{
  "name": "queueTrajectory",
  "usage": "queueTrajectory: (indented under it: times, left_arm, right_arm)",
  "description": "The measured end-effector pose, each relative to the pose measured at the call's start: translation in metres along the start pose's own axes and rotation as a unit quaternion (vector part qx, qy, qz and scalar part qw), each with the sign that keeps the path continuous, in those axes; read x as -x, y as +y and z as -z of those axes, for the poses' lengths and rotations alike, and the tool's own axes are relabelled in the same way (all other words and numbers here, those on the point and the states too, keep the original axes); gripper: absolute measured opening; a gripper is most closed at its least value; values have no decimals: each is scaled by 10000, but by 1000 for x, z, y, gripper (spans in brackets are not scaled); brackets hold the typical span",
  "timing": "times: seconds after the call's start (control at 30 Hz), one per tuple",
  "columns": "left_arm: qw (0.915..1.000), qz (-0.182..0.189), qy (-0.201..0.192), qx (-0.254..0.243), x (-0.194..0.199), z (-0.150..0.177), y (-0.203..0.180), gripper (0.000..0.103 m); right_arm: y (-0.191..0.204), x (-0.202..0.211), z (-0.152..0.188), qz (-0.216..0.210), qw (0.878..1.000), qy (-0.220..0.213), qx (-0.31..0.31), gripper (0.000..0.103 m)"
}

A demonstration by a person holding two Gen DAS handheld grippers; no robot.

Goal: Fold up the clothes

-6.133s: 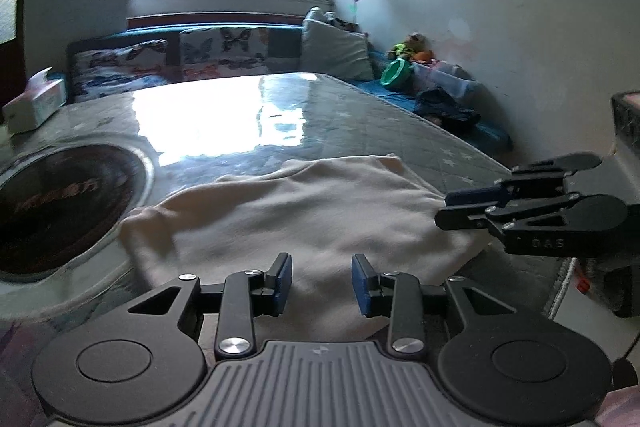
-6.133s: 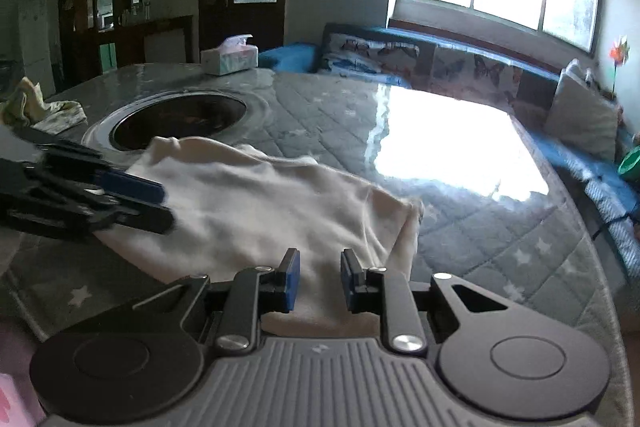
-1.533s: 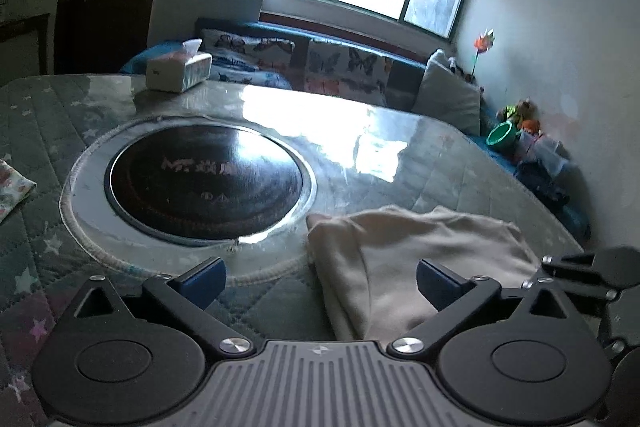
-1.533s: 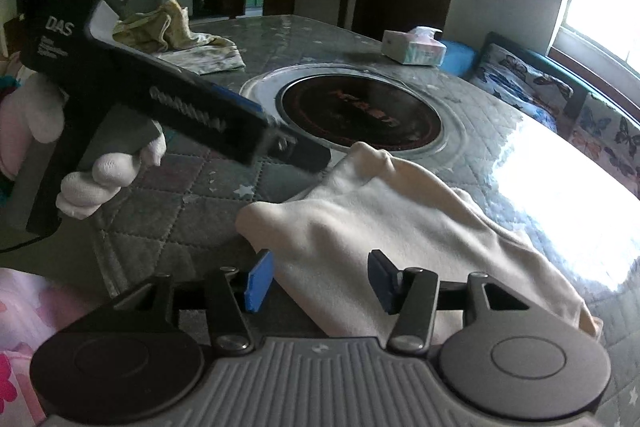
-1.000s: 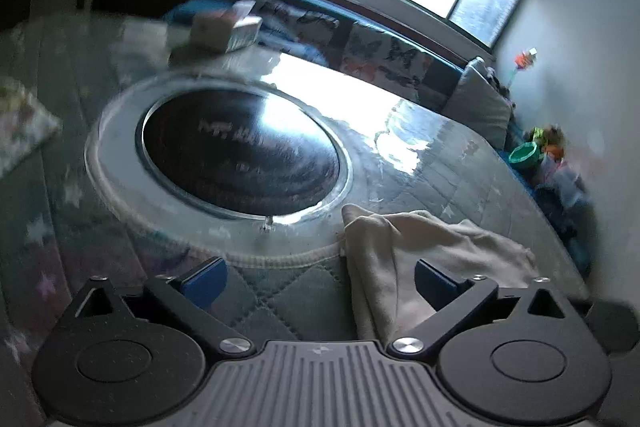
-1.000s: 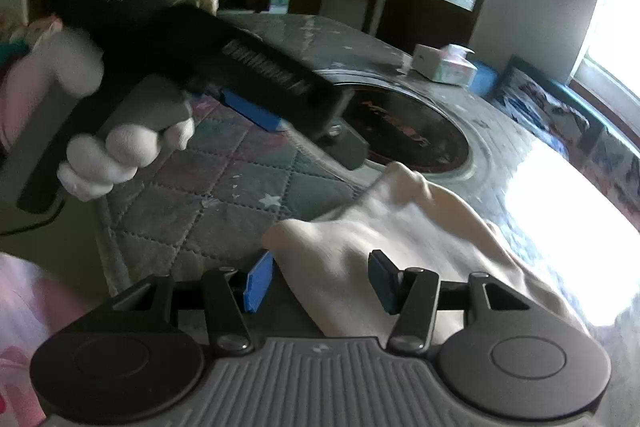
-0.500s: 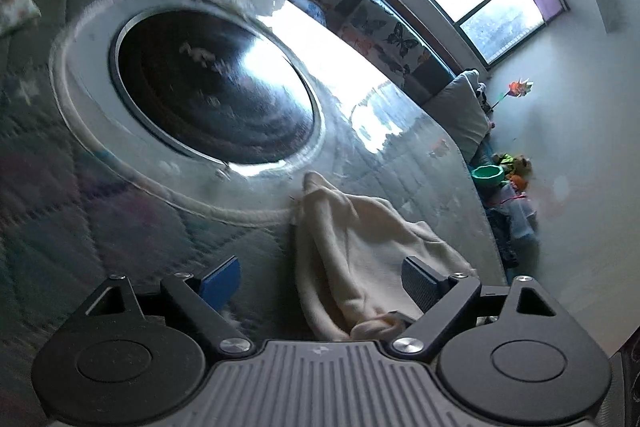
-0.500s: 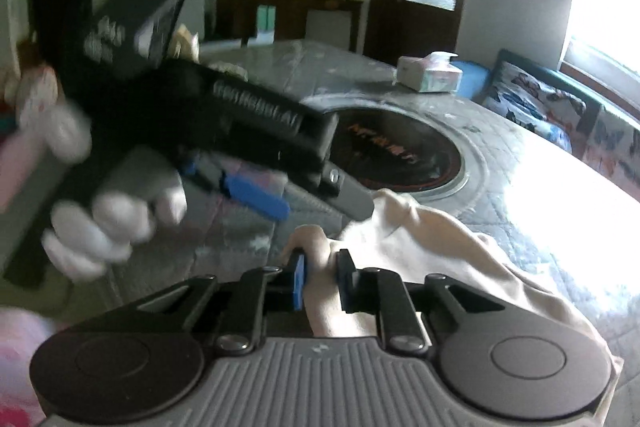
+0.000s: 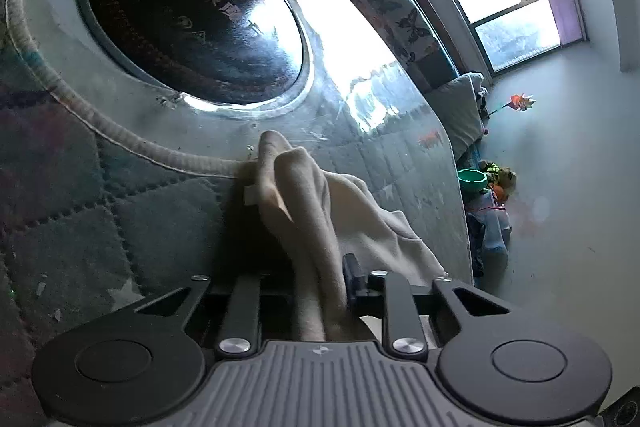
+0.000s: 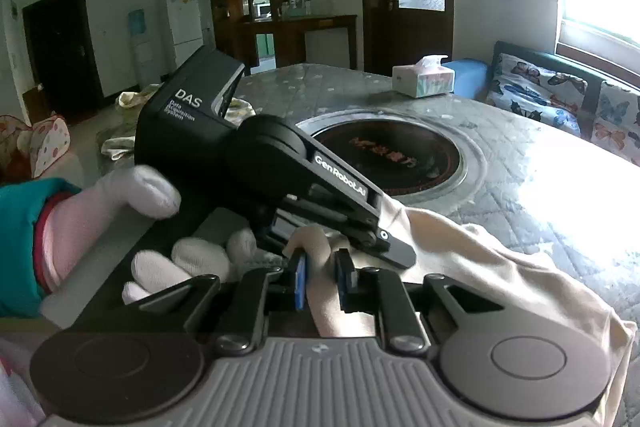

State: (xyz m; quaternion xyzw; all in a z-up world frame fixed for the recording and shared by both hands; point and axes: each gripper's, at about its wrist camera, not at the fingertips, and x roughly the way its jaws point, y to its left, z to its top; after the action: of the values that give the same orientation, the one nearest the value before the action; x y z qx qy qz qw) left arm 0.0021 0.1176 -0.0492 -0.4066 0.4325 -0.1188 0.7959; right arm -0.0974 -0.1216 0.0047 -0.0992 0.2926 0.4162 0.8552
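A cream garment (image 9: 320, 211) lies bunched on the quilted grey table (image 9: 80, 195), beside the round dark hob. My left gripper (image 9: 320, 279) is shut on a fold of it; the cloth runs up between the fingers. In the right wrist view my right gripper (image 10: 322, 277) is shut on the near edge of the cream garment (image 10: 480, 267). The left gripper body (image 10: 256, 163), held by a white-gloved hand, sits right next to it, just to the left and above.
A round black hob (image 9: 188, 11) with a grey rim is set in the table's middle. A tissue box (image 10: 422, 81) stands beyond it. Other clothes (image 10: 128, 111) lie at the table's far left. A butterfly-print sofa (image 10: 560, 95) lines the window wall.
Both grippers went from open to shut on the near edge of the garment. The left gripper tilted and dropped low, close to the right one. The cloth is bunched up and lifted.
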Motion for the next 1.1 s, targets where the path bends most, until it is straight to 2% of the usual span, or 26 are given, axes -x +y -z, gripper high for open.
queueTrajectory:
  times: [0.17, 0.3, 0.43, 0.57, 0.7, 0.8, 0.9, 0.93, 1.0, 1.1]
  left_arm:
    - [9999, -58, -17, -113, -1, -1, -1, 20]
    - [9993, -138, -55, -349, -1, 1, -6, 20]
    - [9987, -213, -72, -462, -1, 2, -7, 21]
    - [9980, -282, -77, -551, -1, 2, -11, 21]
    - [9970, -381, -100, -670, -1, 2, -15, 21]
    - [9959, -457, -111, -769, -2, 3, -19, 21]
    - [9943, -555, -130, -897, -3, 3, -23, 21]
    - [9935, -600, -138, -954, -3, 3, -25, 20]
    - [9918, -689, -153, -1069, -4, 4, -29, 20]
    - [9894, -705, -168, -1258, -4, 2, -39, 20]
  right_arm:
    - [-19, 16, 11, 75, 9996, -83, -267, 26]
    - [-53, 36, 23, 605, 9957, -131, -684, 28]
    - [-99, 50, 41, 1418, 9820, -106, -1239, 34]
    - [-150, 59, 62, 1928, 9608, -166, -1988, 34]
    - [-182, 56, 77, 2082, 9450, -259, -2511, 34]
    - [-196, 51, 85, 1900, 9415, -261, -2770, 34]
    - [-196, 48, 86, 1714, 9450, -332, -2765, 33]
    - [-194, 48, 85, 1641, 9468, -341, -2748, 24]
    - [-193, 48, 84, 1550, 9484, -395, -2739, 14]
    - [-190, 59, 82, 1544, 9484, -597, -2703, 11]
